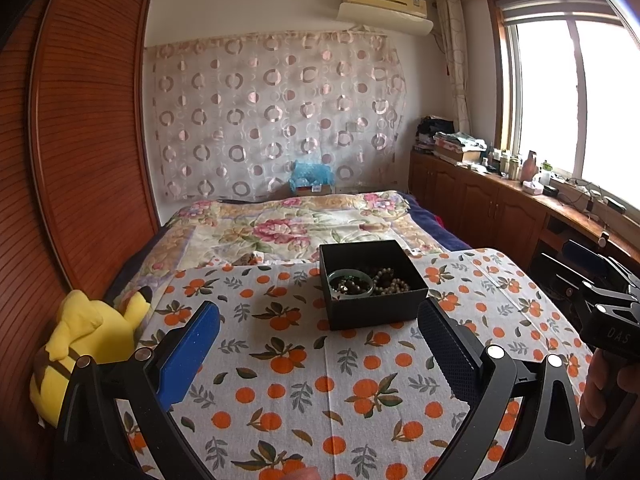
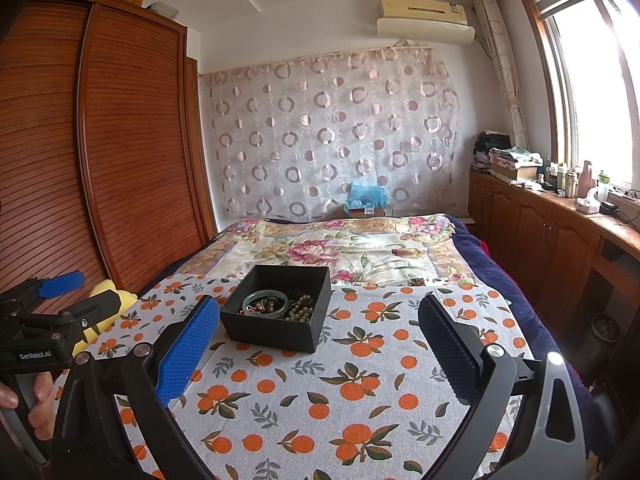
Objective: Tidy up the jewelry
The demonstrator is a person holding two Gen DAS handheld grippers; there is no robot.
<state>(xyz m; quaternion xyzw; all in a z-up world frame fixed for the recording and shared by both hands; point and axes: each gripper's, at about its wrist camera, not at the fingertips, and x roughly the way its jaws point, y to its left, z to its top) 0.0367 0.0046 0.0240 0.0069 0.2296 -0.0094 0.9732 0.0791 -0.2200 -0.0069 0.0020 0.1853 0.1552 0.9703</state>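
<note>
A black open box [image 1: 372, 308] [image 2: 276, 330] sits on the orange-print cloth [image 1: 304, 380] [image 2: 360, 392]. Inside lie a pale green bangle [image 1: 351, 282] [image 2: 265, 303], dark beads and a string of pale beads [image 1: 394, 283] [image 2: 303, 308]. My left gripper [image 1: 320, 312] hovers open just short of the box, nothing between its fingers. My right gripper [image 2: 320, 316] is open too, with the box ahead near its blue left finger [image 2: 188, 344]. Each gripper shows at the edge of the other's view: the right one [image 1: 596, 296], the left one [image 2: 68, 300].
A yellow plush toy [image 1: 88, 344] [image 2: 100, 308] lies at the cloth's left edge beside a wooden wardrobe [image 1: 80, 140]. A floral-quilted bed [image 1: 296, 224] stretches behind the box. Wooden cabinets with clutter [image 1: 500, 184] run along the right under the window. A hand [image 2: 40, 404] grips the left handle.
</note>
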